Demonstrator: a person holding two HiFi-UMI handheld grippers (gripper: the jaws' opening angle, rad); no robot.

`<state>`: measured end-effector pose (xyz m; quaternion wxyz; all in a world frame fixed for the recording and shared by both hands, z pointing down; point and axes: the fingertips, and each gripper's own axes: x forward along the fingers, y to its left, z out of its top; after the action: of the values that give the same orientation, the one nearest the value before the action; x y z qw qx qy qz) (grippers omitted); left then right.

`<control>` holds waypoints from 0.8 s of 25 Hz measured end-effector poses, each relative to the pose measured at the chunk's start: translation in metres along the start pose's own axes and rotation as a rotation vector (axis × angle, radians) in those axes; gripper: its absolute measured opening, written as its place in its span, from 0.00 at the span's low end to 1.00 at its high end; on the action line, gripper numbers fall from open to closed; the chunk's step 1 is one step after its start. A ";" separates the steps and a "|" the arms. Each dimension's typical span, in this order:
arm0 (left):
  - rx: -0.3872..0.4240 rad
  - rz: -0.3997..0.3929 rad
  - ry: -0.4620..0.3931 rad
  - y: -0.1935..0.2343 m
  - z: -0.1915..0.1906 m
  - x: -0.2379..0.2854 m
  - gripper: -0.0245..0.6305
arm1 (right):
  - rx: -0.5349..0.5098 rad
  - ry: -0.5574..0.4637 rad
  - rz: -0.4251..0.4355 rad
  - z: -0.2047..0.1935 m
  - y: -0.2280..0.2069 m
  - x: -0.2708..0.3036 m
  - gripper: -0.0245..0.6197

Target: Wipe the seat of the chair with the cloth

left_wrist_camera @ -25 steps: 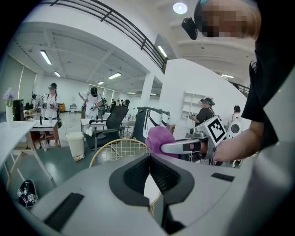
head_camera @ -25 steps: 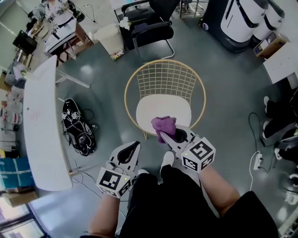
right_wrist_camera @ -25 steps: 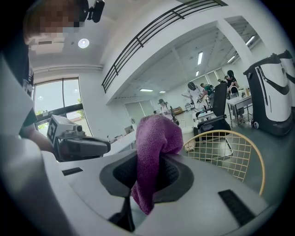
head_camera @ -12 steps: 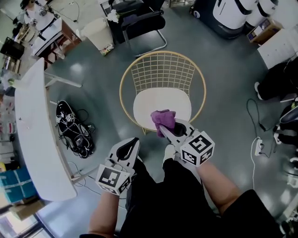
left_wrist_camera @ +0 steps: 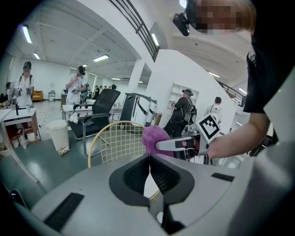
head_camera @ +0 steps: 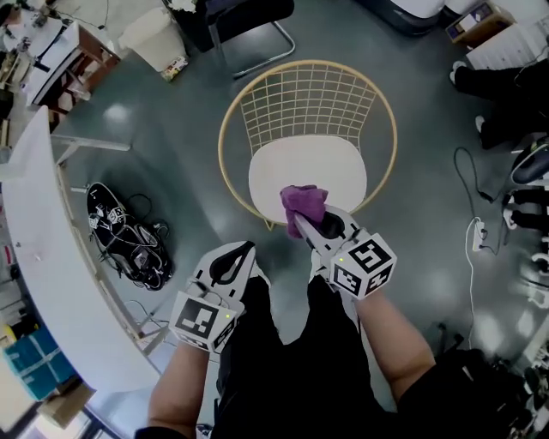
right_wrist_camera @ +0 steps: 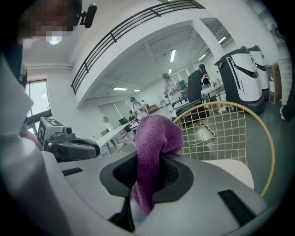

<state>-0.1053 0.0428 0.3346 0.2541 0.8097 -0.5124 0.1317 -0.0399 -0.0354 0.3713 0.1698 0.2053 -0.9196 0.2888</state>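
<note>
A gold wire chair [head_camera: 307, 94] with a white seat [head_camera: 309, 171] stands on the grey floor in front of me. My right gripper [head_camera: 309, 225] is shut on a purple cloth [head_camera: 303, 204], which hangs over the seat's near edge. In the right gripper view the cloth [right_wrist_camera: 154, 152] is bunched between the jaws, with the chair back [right_wrist_camera: 230, 129] beyond. My left gripper [head_camera: 228, 262] is shut with nothing in it, held over the floor left of the chair's front. In the left gripper view the jaws [left_wrist_camera: 150, 171] meet, and the cloth [left_wrist_camera: 154, 137] shows ahead.
A long white table [head_camera: 51, 257] runs along the left, with a black bag and cables [head_camera: 124, 236] on the floor beside it. A black office chair [head_camera: 244, 21] and a white bin [head_camera: 154, 39] stand behind the gold chair. Cables and a power strip [head_camera: 477, 236] lie right.
The view has shifted, so the chair sits higher and closer. My right gripper has stayed over the seat's near edge with the cloth in it; the left gripper has barely moved.
</note>
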 end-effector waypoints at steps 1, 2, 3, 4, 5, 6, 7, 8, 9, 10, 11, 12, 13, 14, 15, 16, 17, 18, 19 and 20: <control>0.001 -0.005 0.004 0.008 -0.007 0.003 0.06 | 0.006 0.006 -0.009 -0.007 -0.003 0.009 0.16; 0.003 -0.009 0.010 0.016 -0.015 0.007 0.06 | 0.010 0.014 -0.017 -0.015 -0.006 0.017 0.16; 0.006 -0.013 0.017 0.024 -0.023 0.011 0.06 | 0.014 0.025 -0.025 -0.023 -0.009 0.026 0.16; 0.009 -0.017 0.025 0.030 -0.031 0.015 0.07 | 0.016 0.036 -0.033 -0.031 -0.012 0.034 0.16; 0.011 -0.021 0.031 0.036 -0.039 0.020 0.07 | 0.018 0.048 -0.040 -0.039 -0.016 0.043 0.16; 0.010 -0.026 0.031 0.041 -0.046 0.026 0.07 | 0.020 0.059 -0.046 -0.047 -0.019 0.051 0.16; 0.008 -0.032 0.029 0.045 -0.053 0.032 0.07 | 0.023 0.070 -0.051 -0.055 -0.023 0.058 0.16; 0.008 -0.038 0.029 0.049 -0.059 0.038 0.07 | 0.026 0.080 -0.056 -0.062 -0.028 0.066 0.16; 0.013 -0.044 0.034 0.054 -0.067 0.045 0.07 | 0.029 0.088 -0.061 -0.070 -0.032 0.073 0.16; 0.022 -0.048 0.043 0.058 -0.075 0.051 0.07 | 0.032 0.097 -0.065 -0.078 -0.036 0.080 0.16; 0.033 -0.051 0.051 0.062 -0.082 0.057 0.07 | 0.035 0.106 -0.069 -0.086 -0.040 0.087 0.16; 0.042 -0.052 0.058 0.065 -0.089 0.064 0.07 | 0.037 0.116 -0.071 -0.095 -0.045 0.093 0.16; 0.047 -0.050 0.063 0.069 -0.096 0.070 0.07 | 0.038 0.128 -0.073 -0.105 -0.050 0.099 0.16; 0.047 -0.047 0.067 0.073 -0.102 0.076 0.07 | 0.040 0.141 -0.073 -0.114 -0.055 0.106 0.16; 0.045 -0.043 0.071 0.077 -0.109 0.081 0.07 | 0.042 0.154 -0.073 -0.124 -0.059 0.111 0.16; 0.041 -0.040 0.077 0.080 -0.115 0.086 0.07 | 0.046 0.166 -0.073 -0.133 -0.064 0.116 0.16; 0.038 -0.038 0.083 0.083 -0.121 0.091 0.07 | 0.050 0.177 -0.075 -0.143 -0.067 0.120 0.16; 0.036 -0.038 0.090 0.086 -0.128 0.095 0.07 | 0.055 0.188 -0.077 -0.152 -0.071 0.124 0.16; 0.034 -0.039 0.096 0.088 -0.134 0.098 0.07 | 0.060 0.198 -0.079 -0.160 -0.074 0.127 0.16; 0.035 -0.039 0.102 0.090 -0.140 0.101 0.07 | 0.065 0.207 -0.081 -0.168 -0.076 0.131 0.16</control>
<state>-0.1353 0.0105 0.5243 0.2681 0.8161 -0.4804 0.1767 -0.0834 -0.0279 0.5927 0.2689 0.2168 -0.8781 0.3312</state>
